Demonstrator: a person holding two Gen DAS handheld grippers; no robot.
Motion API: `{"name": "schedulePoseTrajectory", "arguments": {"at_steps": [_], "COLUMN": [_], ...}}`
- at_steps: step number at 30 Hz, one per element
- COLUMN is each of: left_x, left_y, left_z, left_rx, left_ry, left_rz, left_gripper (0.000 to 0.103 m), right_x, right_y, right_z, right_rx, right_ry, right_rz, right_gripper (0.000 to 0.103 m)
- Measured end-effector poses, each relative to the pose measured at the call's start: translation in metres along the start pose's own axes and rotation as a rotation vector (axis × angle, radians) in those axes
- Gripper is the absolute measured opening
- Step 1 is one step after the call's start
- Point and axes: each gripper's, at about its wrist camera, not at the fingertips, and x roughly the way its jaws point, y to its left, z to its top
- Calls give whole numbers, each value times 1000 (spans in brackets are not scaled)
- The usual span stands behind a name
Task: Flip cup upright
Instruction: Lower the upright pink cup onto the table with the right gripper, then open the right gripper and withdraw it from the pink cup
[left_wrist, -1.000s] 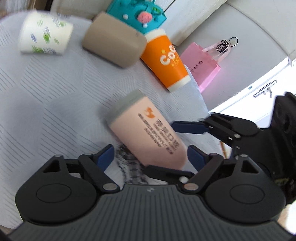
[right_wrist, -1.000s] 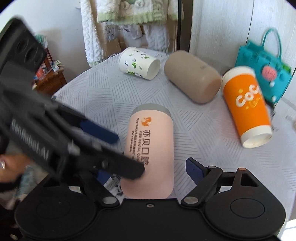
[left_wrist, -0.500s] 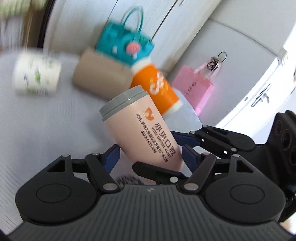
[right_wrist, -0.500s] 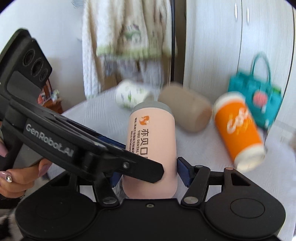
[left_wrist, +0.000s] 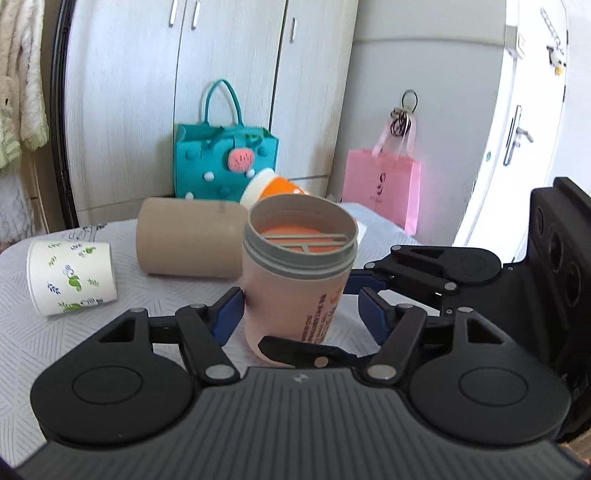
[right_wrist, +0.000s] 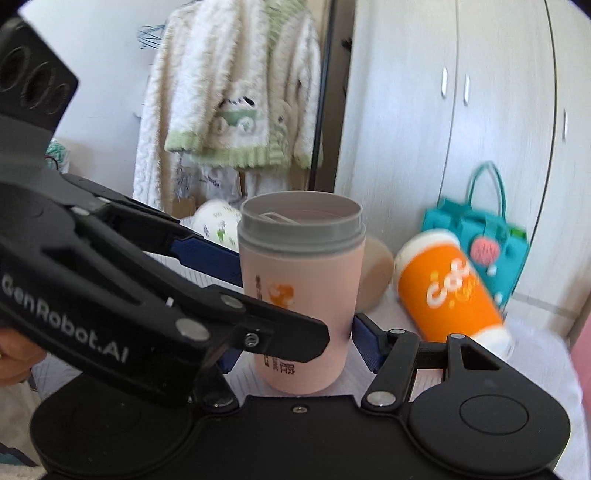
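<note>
The pink cup (left_wrist: 295, 288) stood almost straight up on the table (left_wrist: 44, 332), with its grey open mouth at the top. It leaned just a little in the left view. It looked straight in the right view.

The left gripper (left_wrist: 299, 310) had its two blue fingers on each side of the cup, low down. The left finger (left_wrist: 227, 314) touched the cup wall. The right finger sat just beside the cup, and it was hard to tell if it pressed on it. The right gripper (right_wrist: 295, 343) came in from the other side. Its blue fingers (right_wrist: 364, 341) were close against the cup too, and it seemed to be holding the cup. The two grippers crossed over each other around the cup.

So the turning step looked nearly done. The cup was up, but it was not let go yet.

Next, the cup should be set flat so it does not wobble. Then both grippers should spread their fingers slowly and pull back without bumping it. The cup is tall and light, so a small knock could tip it over again.

Farther back on the table lay a brown cup (left_wrist: 188, 243), an orange cup (right_wrist: 450, 291) and a white paper cup (left_wrist: 70, 277), all on their sides. A teal bag (left_wrist: 225, 166) and a pink bag (left_wrist: 382, 184) stood far behind them.
</note>
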Motion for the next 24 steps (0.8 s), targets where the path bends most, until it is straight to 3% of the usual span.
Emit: {"name": "schedulePoseTrajectory", "arguments": {"at_steps": [8, 12, 14, 24], "left_x": [3, -3, -6, -35], "left_y": [-6, -7, -8, -12], "left_z": [-5, -5, -4, -3], "left_rx": [8, -7, -5, -16], "left_ry": [-8, -7, -6, -29], "left_rz": [3, -7, -1, 25], "left_gripper": [68, 80, 84, 89], "right_x": [-2, -12, -17, -33], "right_y": [-2, 0, 3, 9], "right_z": [-14, -14, -12, -6], "right_rx": [26, 25, 14, 25], "right_ry": [-3, -40, -50, -56], "right_rz": [-9, -15, -20, -47], "right_gripper": [67, 77, 78, 82]}}
